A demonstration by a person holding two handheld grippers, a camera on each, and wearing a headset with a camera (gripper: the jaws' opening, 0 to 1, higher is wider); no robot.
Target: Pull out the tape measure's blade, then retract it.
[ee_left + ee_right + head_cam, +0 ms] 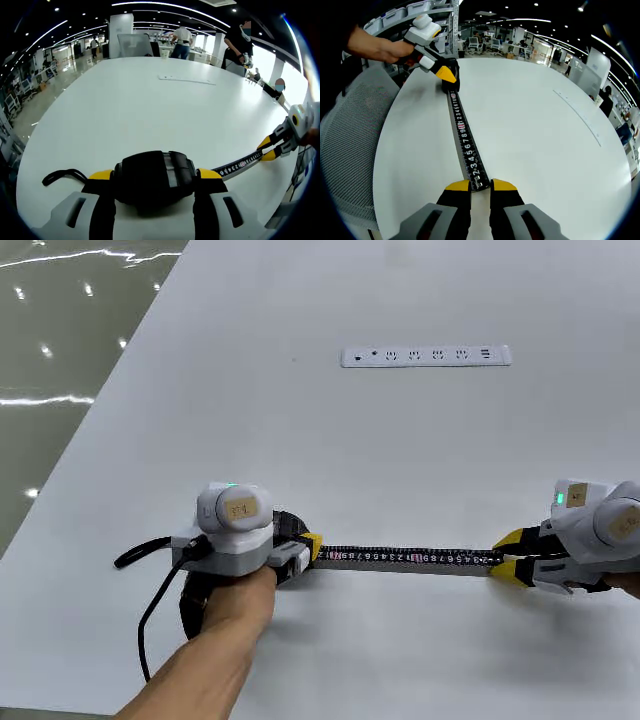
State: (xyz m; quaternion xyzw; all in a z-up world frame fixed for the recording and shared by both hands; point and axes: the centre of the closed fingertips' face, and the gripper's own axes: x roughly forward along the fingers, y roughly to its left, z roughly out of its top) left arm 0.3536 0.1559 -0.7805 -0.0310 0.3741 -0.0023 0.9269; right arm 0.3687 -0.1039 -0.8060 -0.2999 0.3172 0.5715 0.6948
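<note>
1. surface: white and broad. a white power strip lies flat on it and serves as the reference mark for this list.
2. tape measure case: black. in the head view it sits on the near side of the power strip, left of the strip's left end and well apart from it. it is gripped from both sides.
3. left gripper: carried by a hand. its yellow-tipped fingers are drawn in against either side of the tape measure case and hold it.
4. blade: pulled out, dark with white numerals. it runs rightward from the case, roughly parallel to the power strip's long side and on the strip's near side. it lies low over the surface, but whether it touches cannot be told.
5. right gripper: on the near side of the power strip, just beyond the strip's right end. its yellow-tipped fingers are set narrow and pinch the blade's free end.
</note>
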